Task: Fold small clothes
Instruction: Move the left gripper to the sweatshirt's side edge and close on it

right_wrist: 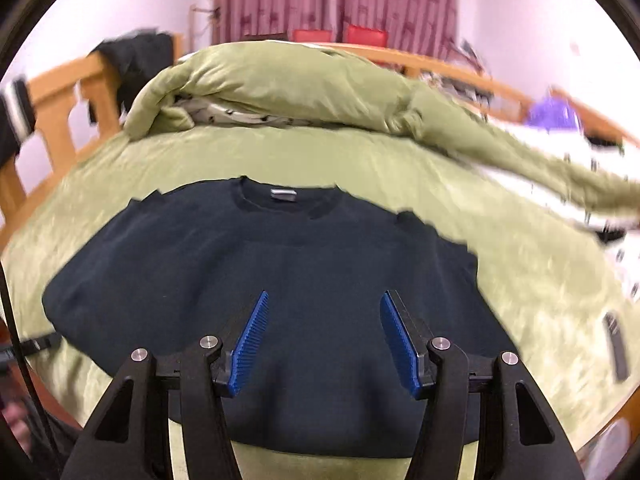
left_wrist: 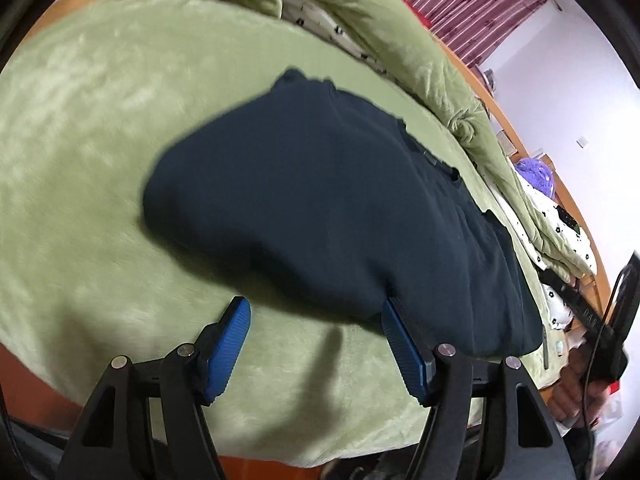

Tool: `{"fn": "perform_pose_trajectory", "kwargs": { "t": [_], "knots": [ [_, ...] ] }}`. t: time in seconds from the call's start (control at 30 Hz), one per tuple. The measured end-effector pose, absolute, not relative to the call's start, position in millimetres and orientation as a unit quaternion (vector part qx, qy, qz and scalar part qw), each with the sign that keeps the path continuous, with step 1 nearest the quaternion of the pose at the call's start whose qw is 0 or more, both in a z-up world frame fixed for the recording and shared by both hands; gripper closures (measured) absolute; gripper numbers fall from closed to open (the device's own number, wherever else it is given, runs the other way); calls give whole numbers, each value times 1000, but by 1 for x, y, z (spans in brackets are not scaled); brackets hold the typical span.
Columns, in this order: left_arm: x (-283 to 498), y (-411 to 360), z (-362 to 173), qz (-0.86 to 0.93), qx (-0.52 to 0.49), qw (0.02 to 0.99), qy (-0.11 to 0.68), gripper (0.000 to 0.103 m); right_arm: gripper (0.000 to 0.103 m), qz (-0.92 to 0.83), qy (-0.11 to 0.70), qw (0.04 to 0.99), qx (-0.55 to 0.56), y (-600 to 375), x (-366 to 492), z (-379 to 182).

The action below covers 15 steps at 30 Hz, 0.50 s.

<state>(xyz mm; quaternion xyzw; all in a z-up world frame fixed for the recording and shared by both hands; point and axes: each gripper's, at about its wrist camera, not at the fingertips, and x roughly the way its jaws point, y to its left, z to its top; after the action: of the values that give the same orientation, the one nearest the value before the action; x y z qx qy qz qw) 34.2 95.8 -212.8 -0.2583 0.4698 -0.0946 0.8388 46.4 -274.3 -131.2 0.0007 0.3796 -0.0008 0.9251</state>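
Note:
A dark navy top [left_wrist: 320,184] lies spread on the green blanket [left_wrist: 80,140]. In the right wrist view the navy top [right_wrist: 280,272] has its collar and grey label [right_wrist: 283,194] on the far side. My left gripper [left_wrist: 315,301] is open at the garment's near edge. Its right finger [left_wrist: 400,340] sits beside the cloth, and only blanket shows between the pads. My right gripper [right_wrist: 325,294] hovers open over the lower middle of the top, with nothing gripped. A hand [left_wrist: 576,384] holding the right gripper's body shows at the far right of the left wrist view.
A rumpled green quilt [right_wrist: 300,88] is heaped along the far side of the bed. A wooden bed frame [right_wrist: 60,112] borders the left and back. A purple fluffy thing [left_wrist: 536,176] and a dark slim object [right_wrist: 616,344] lie to the right.

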Motion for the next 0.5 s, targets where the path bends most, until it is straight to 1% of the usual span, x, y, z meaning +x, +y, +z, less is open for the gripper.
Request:
{"fn": "perform_pose_trajectory", "kwargs": {
  "t": [0.1,0.2,0.37,0.47,0.5],
  "knots": [
    [45,95,-218,-91,-280,834,466,37,46,-13,401,916,3,-289,50,-145],
    [56,100,-221,-91,-315,827,457,37,46,-36,389,921,-6,-305,47,-146],
    [78,114,-227,-73,-368,811,449,37,46,-56,396,916,27,-339,46,-155],
    [85,119,-225,-57,-383,809,442,37,46,-66,393,916,43,-354,42,-155],
    [86,119,-221,-47,-379,815,436,39,46,-68,391,917,48,-359,41,-155]
  ]
}}
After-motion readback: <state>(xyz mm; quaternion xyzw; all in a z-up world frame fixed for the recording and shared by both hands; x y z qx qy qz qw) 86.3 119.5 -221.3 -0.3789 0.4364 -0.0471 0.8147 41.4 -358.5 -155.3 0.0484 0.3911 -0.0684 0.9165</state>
